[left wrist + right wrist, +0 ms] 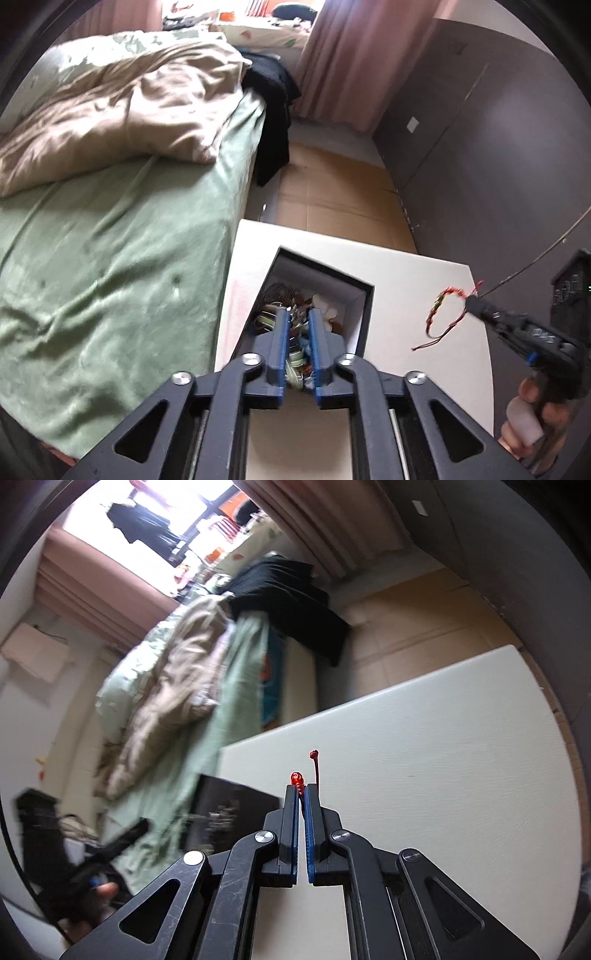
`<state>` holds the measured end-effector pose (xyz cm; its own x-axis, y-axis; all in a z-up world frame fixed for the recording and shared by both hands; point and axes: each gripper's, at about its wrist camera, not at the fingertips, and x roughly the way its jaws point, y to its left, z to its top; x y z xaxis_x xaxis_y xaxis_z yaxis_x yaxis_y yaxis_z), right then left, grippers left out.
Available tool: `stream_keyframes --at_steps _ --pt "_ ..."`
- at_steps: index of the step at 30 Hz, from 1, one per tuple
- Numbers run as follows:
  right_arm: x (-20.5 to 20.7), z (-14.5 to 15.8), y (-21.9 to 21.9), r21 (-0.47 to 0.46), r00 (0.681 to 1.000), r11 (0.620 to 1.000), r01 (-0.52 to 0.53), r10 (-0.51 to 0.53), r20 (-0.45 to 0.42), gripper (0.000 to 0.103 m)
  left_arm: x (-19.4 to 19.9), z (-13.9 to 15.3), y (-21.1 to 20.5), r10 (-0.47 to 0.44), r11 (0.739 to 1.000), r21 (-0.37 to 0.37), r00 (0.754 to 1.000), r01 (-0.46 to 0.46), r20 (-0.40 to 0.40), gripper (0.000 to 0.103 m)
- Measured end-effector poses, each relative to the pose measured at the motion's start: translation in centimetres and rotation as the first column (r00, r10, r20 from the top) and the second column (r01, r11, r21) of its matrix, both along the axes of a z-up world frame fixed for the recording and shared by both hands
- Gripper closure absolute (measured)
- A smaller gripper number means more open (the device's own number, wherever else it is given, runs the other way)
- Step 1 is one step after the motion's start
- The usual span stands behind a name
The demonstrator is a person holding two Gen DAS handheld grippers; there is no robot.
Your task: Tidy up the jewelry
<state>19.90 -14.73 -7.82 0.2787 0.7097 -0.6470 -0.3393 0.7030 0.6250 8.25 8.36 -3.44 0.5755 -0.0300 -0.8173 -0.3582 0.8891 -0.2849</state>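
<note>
1. Right gripper (303, 792): jaws closed tight on a red woven bracelet (441, 314), which hangs clear above the desk (424, 273), apparently lifted out to be sorted apart from the rest.
2. Left gripper (297, 314): jaws parted slightly, poised over the open jewelry box (364, 295); tangled pieces lie between the fingers, though whether any is gripped cannot be told.
3. Box: stands on the desk's left part, heaped with mixed jewelry.
4. Surface: white desk, otherwise bare.
5. Room: bed (110, 258) with green sheet beside the desk, pink curtains (354, 62), tan floor.

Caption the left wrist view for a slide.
Left gripper over the jewelry box; right gripper lifts a red bracelet.
</note>
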Motion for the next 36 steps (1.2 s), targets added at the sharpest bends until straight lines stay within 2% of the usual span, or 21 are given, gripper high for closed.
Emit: stream_keyframes --at_steps 1,3,5,15,16,17,18,19,20,21,26,30,36 --pt "-0.4 0.6 0.4 0.022 1.0 1.0 -0.014 0.013 0.016 0.098 -0.2 -0.1 0.2 0.0 1.0 -0.014 1.0 0.0 0.007 0.054" --pt "-0.9 1.4 1.1 0.056 0.999 0.998 -0.037 0.035 0.037 0.098 -1.0 -0.1 0.7 0.025 1.0 -0.013 0.999 -0.025 0.023 0.027" --pt "-1.2 1.7 1.9 0.087 0.998 0.995 -0.057 0.054 0.04 0.098 -1.9 0.0 1.5 0.058 0.998 -0.021 0.997 -0.057 0.047 0.026" --pt "-3.2 1.4 7.6 0.241 0.978 0.949 -0.203 0.21 -0.004 0.098 -4.4 0.3 3.8 0.128 0.992 -0.024 0.991 -0.128 0.044 0.026" --pt "-3.3 1.2 8.3 0.231 0.977 0.951 -0.205 0.213 -0.007 0.097 -4.6 0.3 3.9 0.132 0.991 -0.026 0.99 -0.131 0.044 0.026" --pt "-3.4 0.9 8.7 0.197 0.978 0.959 -0.202 0.208 -0.009 0.089 -4.7 0.3 4.0 0.134 0.991 -0.024 0.99 -0.133 0.045 0.026" --pt "-3.3 0.6 9.2 0.132 0.98 0.972 -0.194 0.198 -0.016 0.074 -4.9 0.3 4.0 0.136 0.991 -0.022 0.99 -0.135 0.046 0.026" --pt "-3.2 0.2 9.6 0.084 0.983 0.98 -0.181 0.183 -0.025 0.041 -5.0 0.3 4.0 0.14 0.99 -0.02 0.989 -0.139 0.046 0.026" --pt "-3.0 0.0 9.5 0.072 0.986 0.984 -0.165 0.167 -0.02 0.026 -5.1 0.4 4.1 0.142 0.99 -0.019 0.989 -0.141 0.046 0.026" --pt "-3.0 0.0 9.1 0.052 0.991 0.99 -0.132 0.132 -0.001 0.026 -5.2 0.4 4.0 0.141 0.99 -0.018 0.989 -0.14 0.046 0.026" --pt "-2.6 0.4 7.9 -0.031 0.993 0.993 -0.118 0.118 0.009 0.026 -5.5 1.5 3.6 0.137 0.99 0.01 0.988 -0.138 0.072 0.026" --pt "-2.0 0.7 5.9 -0.08 0.997 0.994 -0.08 0.081 0.012 0.026 -5.4 2.6 2.8 0.132 0.991 0.016 0.985 -0.135 0.113 0.015" --pt "-2.0 1.8 2.5 -0.12 0.999 0.993 -0.011 0.016 0.043 0.026 -5.0 4.0 1.0 0.11 0.992 0.04 0.981 -0.118 0.162 0.006"
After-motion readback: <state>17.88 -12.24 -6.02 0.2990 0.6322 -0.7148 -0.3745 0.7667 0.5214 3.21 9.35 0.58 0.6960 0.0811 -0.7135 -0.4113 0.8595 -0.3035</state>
